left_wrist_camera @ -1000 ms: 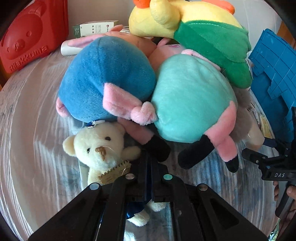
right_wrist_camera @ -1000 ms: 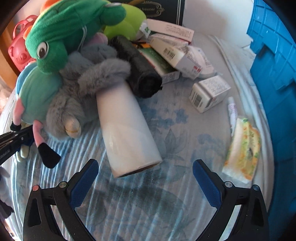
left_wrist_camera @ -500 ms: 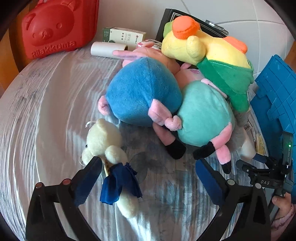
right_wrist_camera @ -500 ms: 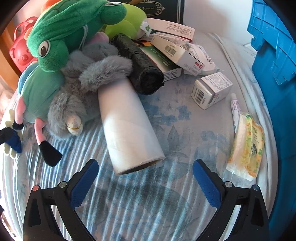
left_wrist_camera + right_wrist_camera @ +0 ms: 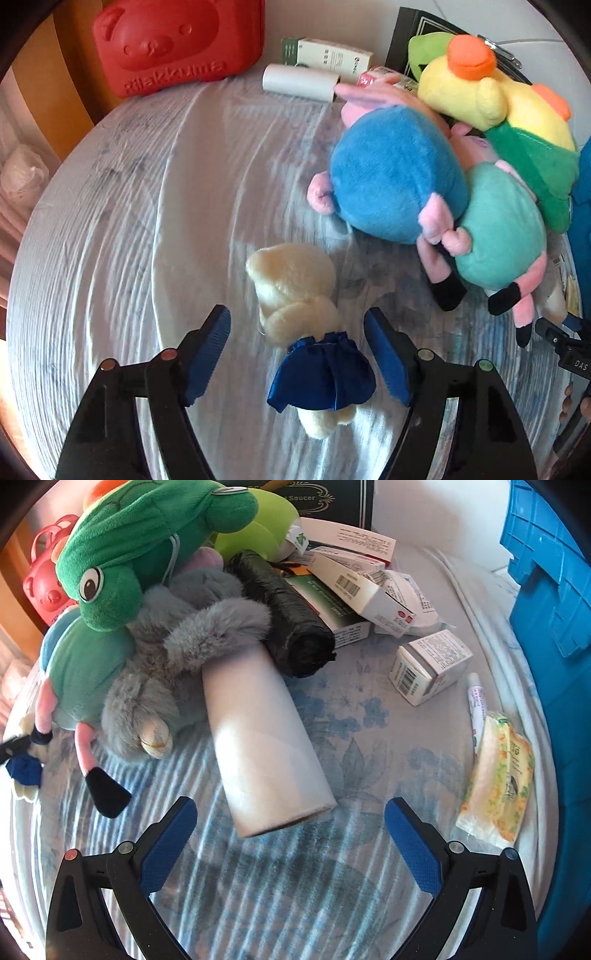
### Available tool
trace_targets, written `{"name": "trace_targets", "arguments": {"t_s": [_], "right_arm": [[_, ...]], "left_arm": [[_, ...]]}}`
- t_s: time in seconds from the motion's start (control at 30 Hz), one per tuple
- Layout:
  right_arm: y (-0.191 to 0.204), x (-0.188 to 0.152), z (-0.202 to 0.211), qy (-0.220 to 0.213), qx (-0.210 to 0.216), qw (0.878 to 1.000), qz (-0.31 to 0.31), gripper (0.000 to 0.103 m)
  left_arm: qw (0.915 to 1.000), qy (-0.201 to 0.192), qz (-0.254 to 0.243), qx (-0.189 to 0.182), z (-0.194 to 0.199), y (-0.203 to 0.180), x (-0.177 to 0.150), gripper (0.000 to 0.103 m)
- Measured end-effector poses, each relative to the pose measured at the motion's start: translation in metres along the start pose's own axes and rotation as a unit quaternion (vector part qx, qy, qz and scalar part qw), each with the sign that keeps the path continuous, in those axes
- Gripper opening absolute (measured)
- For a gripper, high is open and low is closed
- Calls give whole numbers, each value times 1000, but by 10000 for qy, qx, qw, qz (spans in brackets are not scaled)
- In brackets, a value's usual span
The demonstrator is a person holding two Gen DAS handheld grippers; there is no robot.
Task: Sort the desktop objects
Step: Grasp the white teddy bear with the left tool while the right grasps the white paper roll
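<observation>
The left gripper (image 5: 297, 350), jaws wide but just closing in, straddles without touching the teddy (image 5: 295, 291) lying on the bench (image 5: 147, 206); soft and light, it looks best pinched across its squashy middle.

Black fingers (image 5: 207, 354); blue pads (image 5: 168, 843); coloured screws.

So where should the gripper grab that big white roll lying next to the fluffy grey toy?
Grab the white roll across its round body, near the open end facing the right gripper. Come down from above: the far end is tucked under the grey plush toy, and the near half lies bare on the cloth.
</observation>
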State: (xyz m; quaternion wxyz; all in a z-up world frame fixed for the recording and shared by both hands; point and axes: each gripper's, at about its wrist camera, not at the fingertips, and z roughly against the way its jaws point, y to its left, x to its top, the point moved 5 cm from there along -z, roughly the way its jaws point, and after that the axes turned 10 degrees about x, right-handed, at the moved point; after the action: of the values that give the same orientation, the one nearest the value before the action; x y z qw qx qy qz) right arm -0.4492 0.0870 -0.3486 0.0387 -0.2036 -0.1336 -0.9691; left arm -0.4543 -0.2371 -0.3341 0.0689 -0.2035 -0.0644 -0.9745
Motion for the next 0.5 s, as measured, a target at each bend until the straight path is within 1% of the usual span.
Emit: {"name": "trace_targets", "arguments": {"t_s": [0.1,0.17,0.2,0.23,0.27,0.3,0.37,0.4,0.43,0.47,0.5], "right_arm": [[1,6,4,-74,46,10000,27,103],[0,12,5,-76,44,10000,8,102],[-1,18,4,-70,42,10000,14,96],[-4,19,7,-90,16,10000,24,92],[-4,24,8,-108,-18,9999,48,86],[-9,27,9,-104,-20,9999,71,85],[-9,32,5,-70,-25,9999,116,85],[-8,34,2,-22,-22,9999,132,84],[-11,30,-1,12,-36,9999,154,82],[-6,31,-5,50,-21,9998,176,75],[-6,32,-9,90,34,9997,204,65]], "left_arm": [[9997,211,97,104,-18,6,-1,75],[9997,169,137,69,-21,5,3,74],[9998,111,121,60,-21,4,6,71],[9999,109,130,17,-21,2,8,64],[9998,138,152,-60,-22,0,10,56],[9996,193,147,-160,-24,-2,10,52],[9999,127,21,-84,-24,-7,9,45],[9999,82,-58,-29,-23,-8,8,44],[9999,53,-95,-58,-23,-9,7,42],[9999,30,-113,-58,-22,-9,6,40],[9999,31,-138,-66,-21,-9,5,40]]}}
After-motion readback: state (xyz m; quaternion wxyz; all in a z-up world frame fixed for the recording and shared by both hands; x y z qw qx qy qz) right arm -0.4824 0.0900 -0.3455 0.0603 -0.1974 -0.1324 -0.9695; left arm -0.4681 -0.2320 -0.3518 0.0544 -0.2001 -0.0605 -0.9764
